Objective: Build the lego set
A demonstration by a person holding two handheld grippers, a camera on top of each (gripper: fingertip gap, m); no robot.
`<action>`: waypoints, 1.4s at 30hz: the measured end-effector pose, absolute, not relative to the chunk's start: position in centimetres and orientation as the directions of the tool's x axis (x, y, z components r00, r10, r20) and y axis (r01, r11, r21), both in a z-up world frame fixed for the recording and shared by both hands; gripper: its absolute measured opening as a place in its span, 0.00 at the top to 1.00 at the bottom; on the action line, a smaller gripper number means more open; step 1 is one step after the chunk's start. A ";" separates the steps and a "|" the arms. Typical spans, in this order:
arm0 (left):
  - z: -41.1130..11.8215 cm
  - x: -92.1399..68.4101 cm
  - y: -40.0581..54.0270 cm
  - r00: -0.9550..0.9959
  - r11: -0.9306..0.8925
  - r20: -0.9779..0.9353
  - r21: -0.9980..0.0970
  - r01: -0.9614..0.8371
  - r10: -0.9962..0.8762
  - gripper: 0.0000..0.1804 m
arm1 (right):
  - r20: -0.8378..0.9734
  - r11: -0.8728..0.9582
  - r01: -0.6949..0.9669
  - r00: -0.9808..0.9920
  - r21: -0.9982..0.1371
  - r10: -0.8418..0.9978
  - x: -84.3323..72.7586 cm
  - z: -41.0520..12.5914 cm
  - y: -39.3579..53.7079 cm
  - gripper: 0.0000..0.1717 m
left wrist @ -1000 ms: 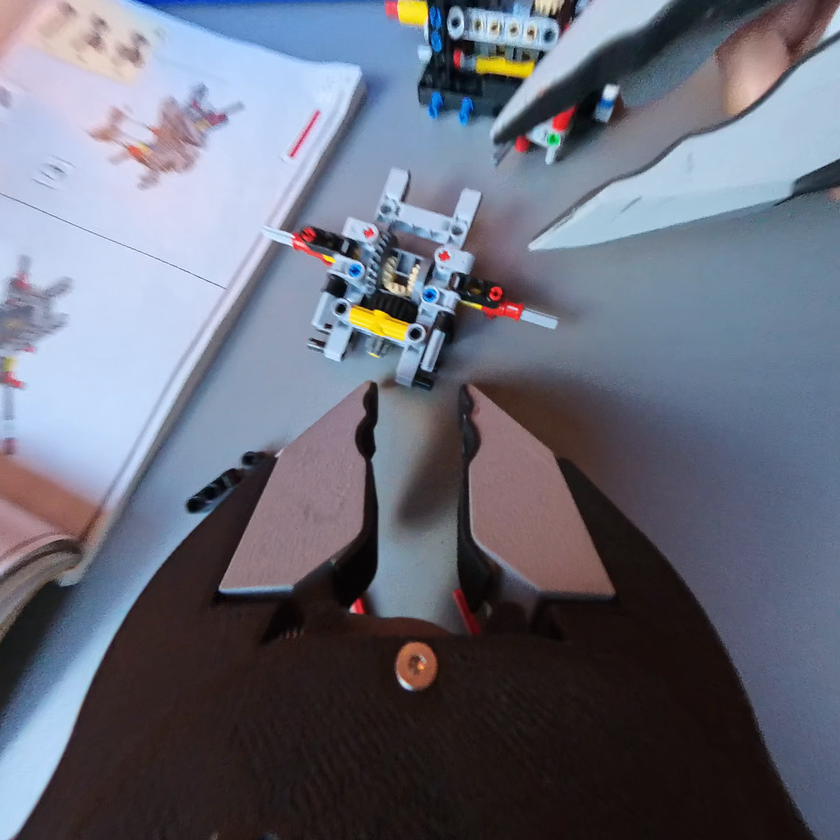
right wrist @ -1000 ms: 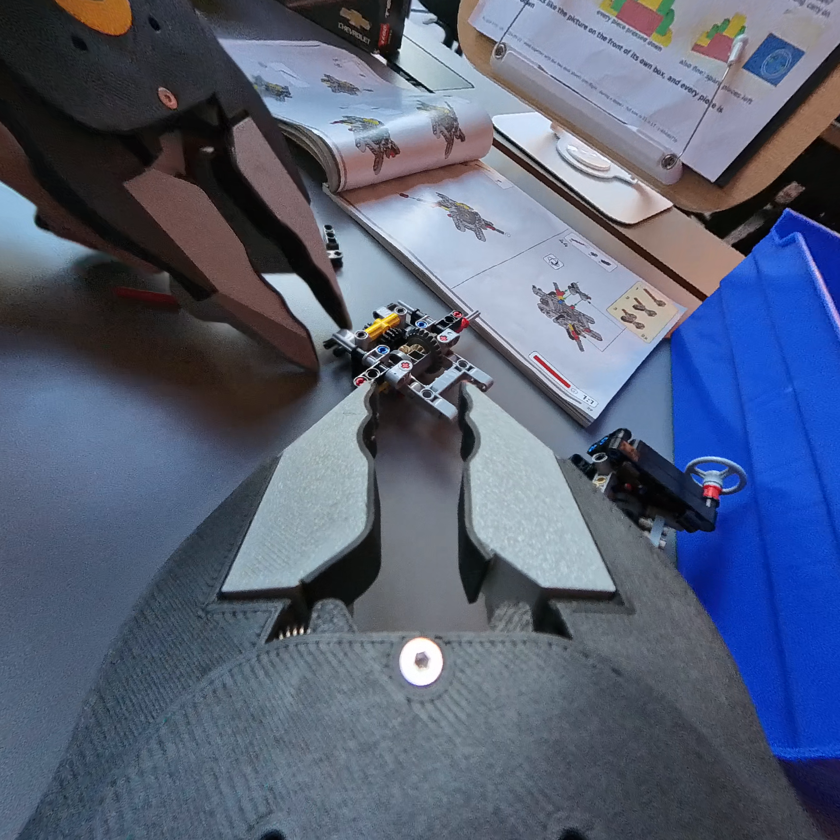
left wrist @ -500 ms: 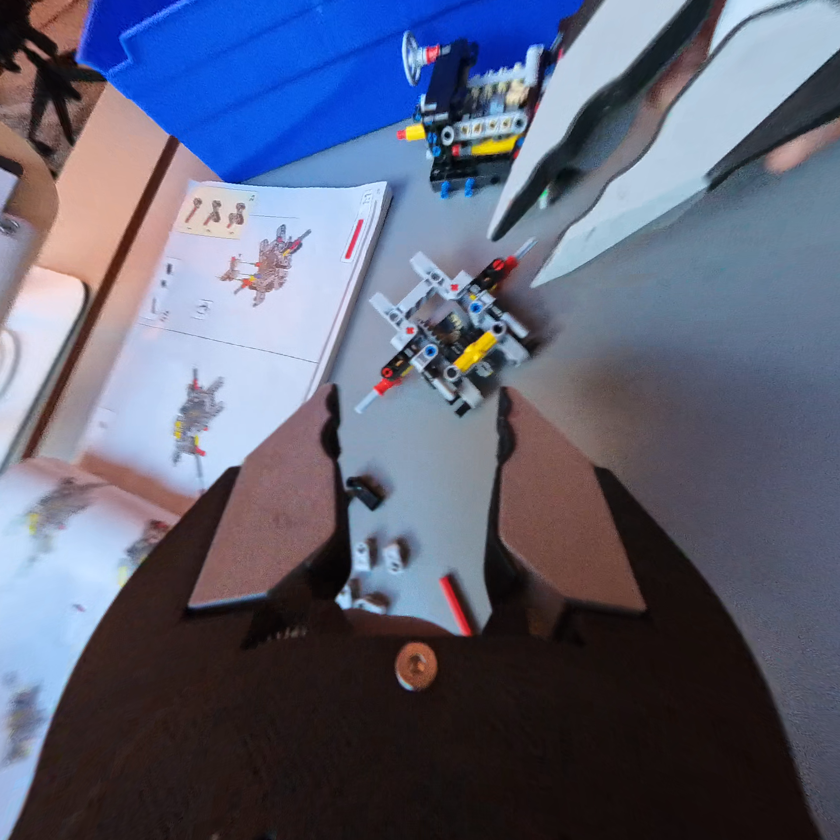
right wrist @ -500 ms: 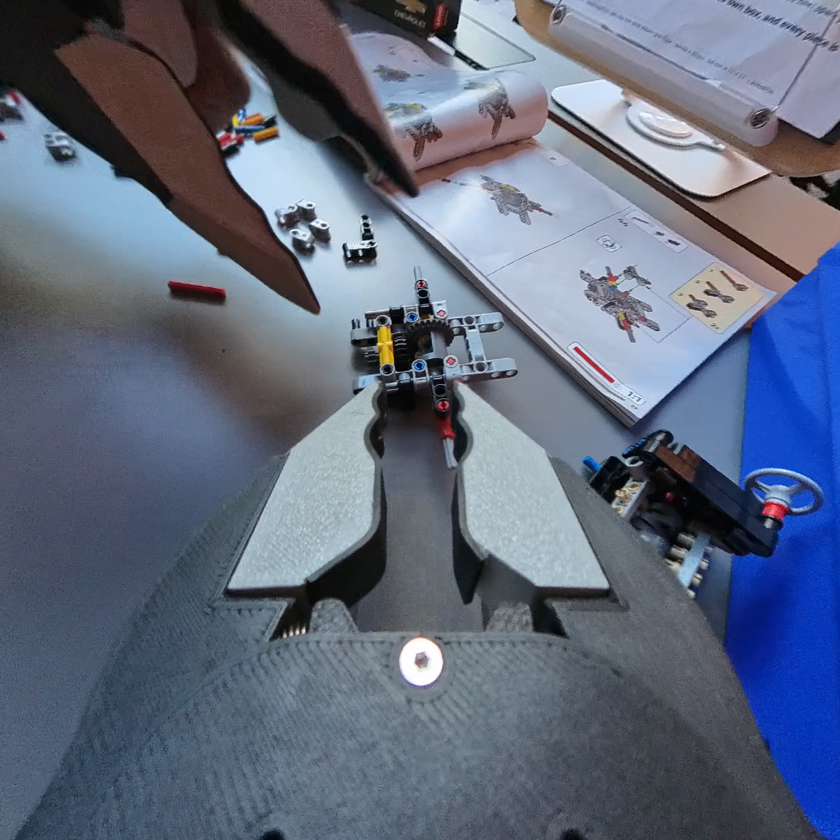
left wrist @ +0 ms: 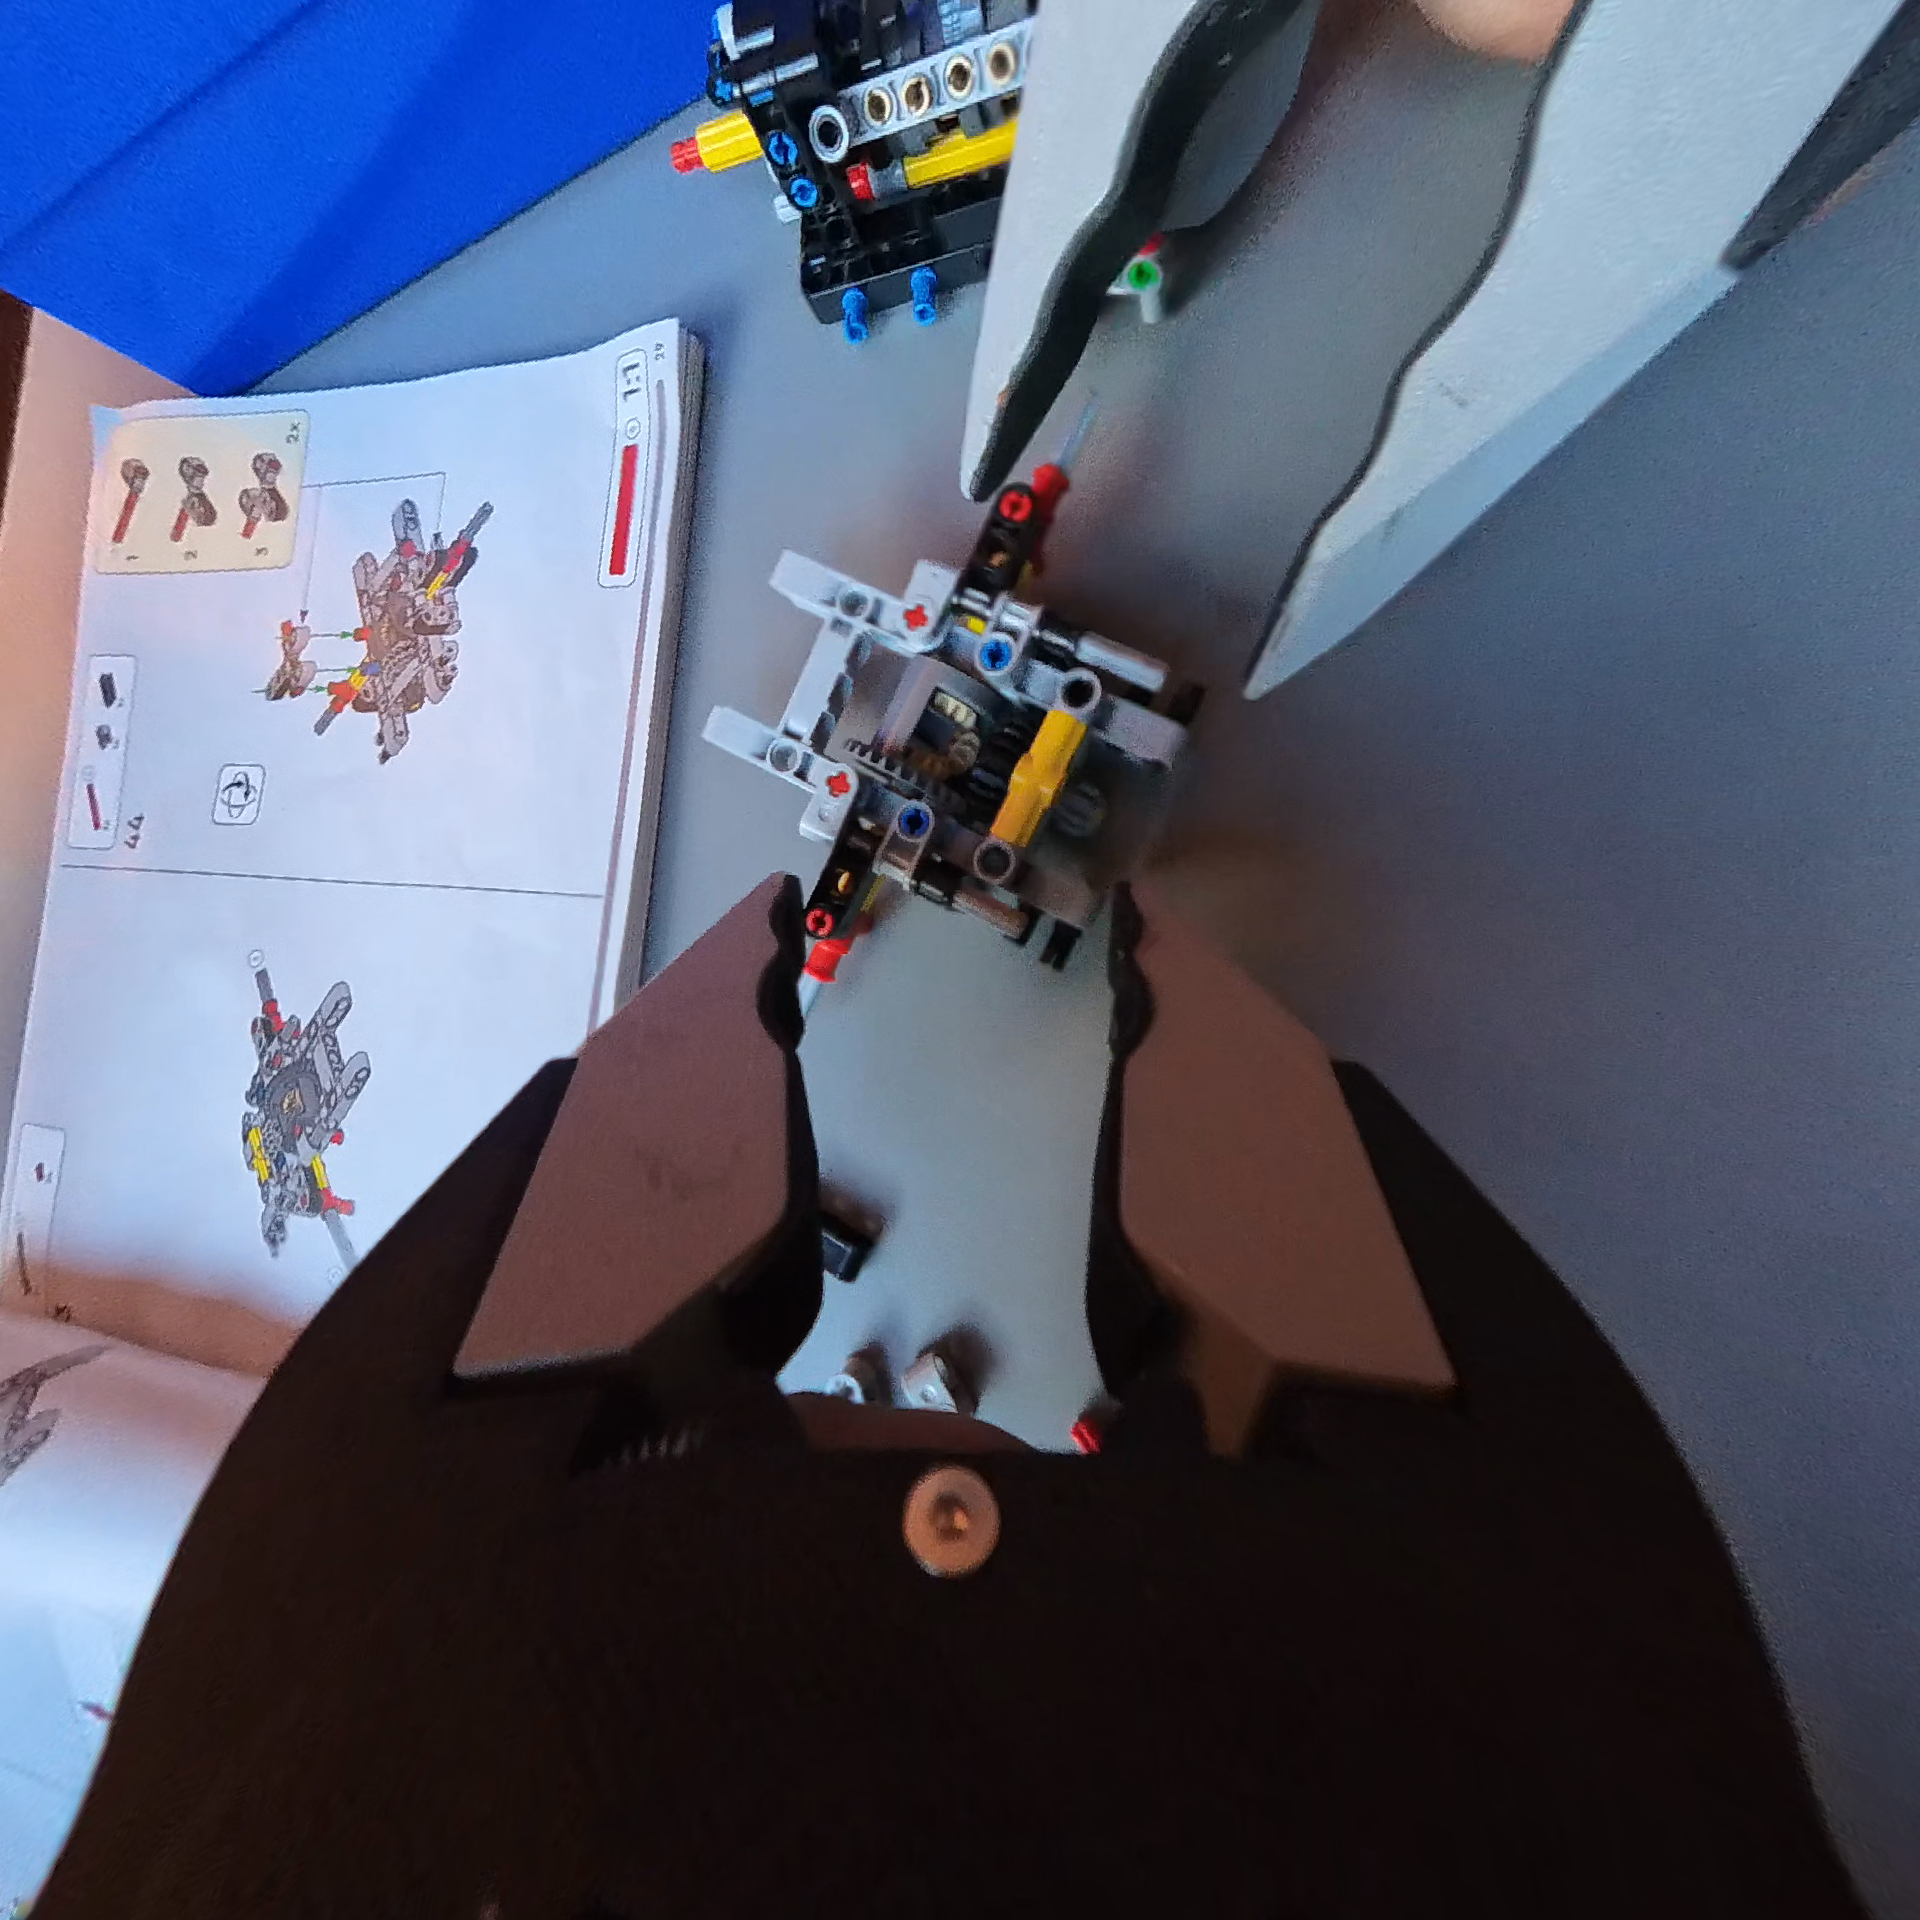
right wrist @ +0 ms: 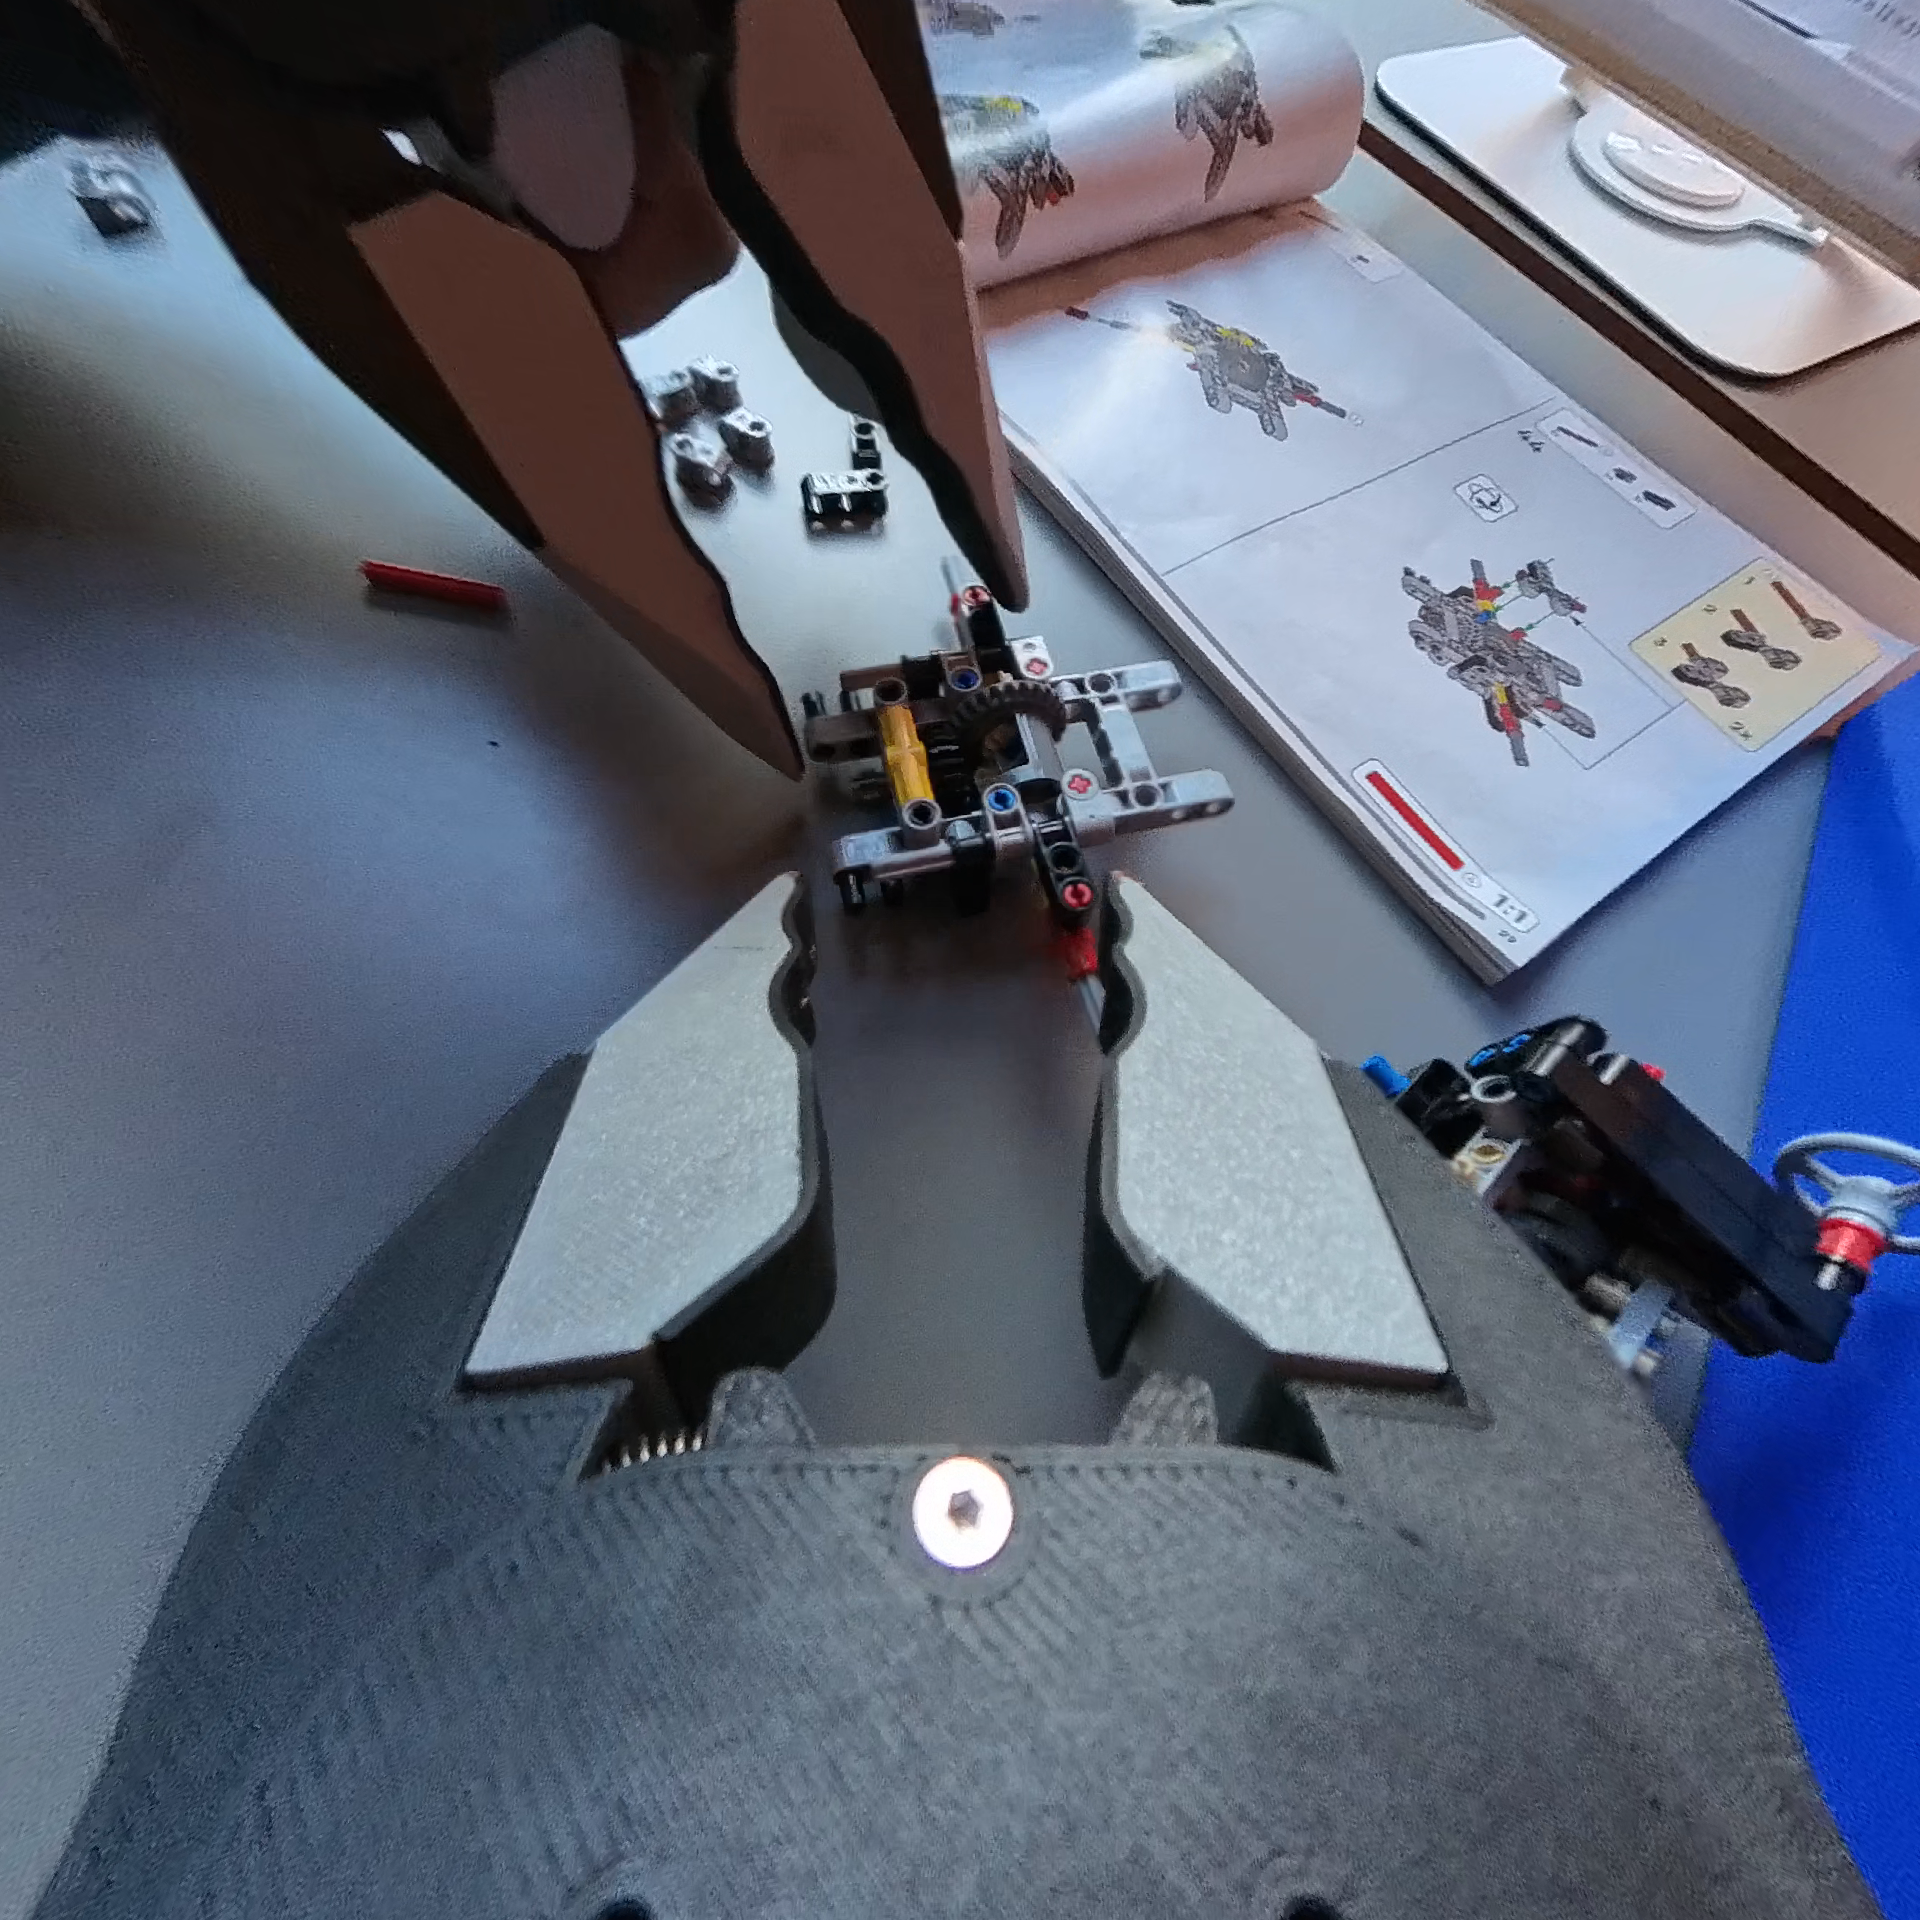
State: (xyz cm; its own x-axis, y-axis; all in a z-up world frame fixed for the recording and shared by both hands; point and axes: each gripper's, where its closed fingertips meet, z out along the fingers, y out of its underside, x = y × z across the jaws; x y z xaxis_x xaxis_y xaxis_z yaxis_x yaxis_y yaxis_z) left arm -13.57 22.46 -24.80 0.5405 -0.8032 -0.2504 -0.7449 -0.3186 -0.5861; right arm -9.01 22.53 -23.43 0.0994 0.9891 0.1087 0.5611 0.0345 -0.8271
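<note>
A small grey, black and yellow brick assembly [left wrist: 956,748] with a gear and two red-tipped axles lies on the grey table [left wrist: 1558,1039]. My left gripper [left wrist: 954,906] is open, its tips on either side of the assembly's near end. One axle lies close to the inner face of its left finger [left wrist: 665,1143]. My right gripper [right wrist: 956,894] is open at the opposite end of the assembly [right wrist: 997,769]. The other axle runs along the inner face of its right finger [right wrist: 1247,1195]. Neither gripper presses on the assembly. Each gripper's fingers [left wrist: 1455,395] [right wrist: 582,416] show in the other's view.
An open instruction booklet [left wrist: 364,675] [right wrist: 1403,540] lies beside the assembly. A larger black assembly with a steering wheel [right wrist: 1662,1195] [left wrist: 894,156] sits by a blue bin [right wrist: 1849,935] [left wrist: 260,156]. Loose grey and black pieces [right wrist: 717,426] and a red axle [right wrist: 431,587] lie behind the left gripper. About 6 cm separates my left fingertips from my right. Between my left fingertips and the red axle [right wrist: 431,587] there is roughly 10 cm.
Both grippers' jaws have widened. The right gripper's were narrow around the axle half a second ago. The assembly has turned on the table. The left gripper has come closer to it.
</note>
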 end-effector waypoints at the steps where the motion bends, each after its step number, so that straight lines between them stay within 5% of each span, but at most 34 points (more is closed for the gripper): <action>1: -24.8 -13.5 22.4 0.549 -0.321 -0.249 -0.595 -0.737 -0.798 0.69 | 0.130 0.050 0.570 0.101 -0.820 0.986 -9.0 -23.6 22.8 0.70; 9: -23.8 -13.1 21.9 0.566 -0.313 -0.178 -0.682 -0.660 -0.805 0.68 | 0.143 0.107 0.570 0.018 -0.815 0.990 -9.6 -23.7 23.1 0.78; 13: -24.1 -13.6 22.9 0.522 -0.277 -0.228 -0.640 -0.716 -0.822 0.67 | 0.123 0.101 0.555 0.003 -0.826 0.992 -9.6 -23.4 23.2 0.80; 20: -24.6 -12.5 23.6 0.466 -0.225 -0.269 -0.610 -0.760 -0.843 0.75 | 0.182 0.158 0.575 -0.016 -0.803 0.983 -9.6 -23.8 23.1 0.77; 42: -24.5 -12.6 23.5 0.512 -0.208 -0.324 -0.647 -0.733 -0.796 0.75 | 0.310 0.309 0.564 -0.097 -0.766 0.946 -9.5 -24.1 23.4 0.74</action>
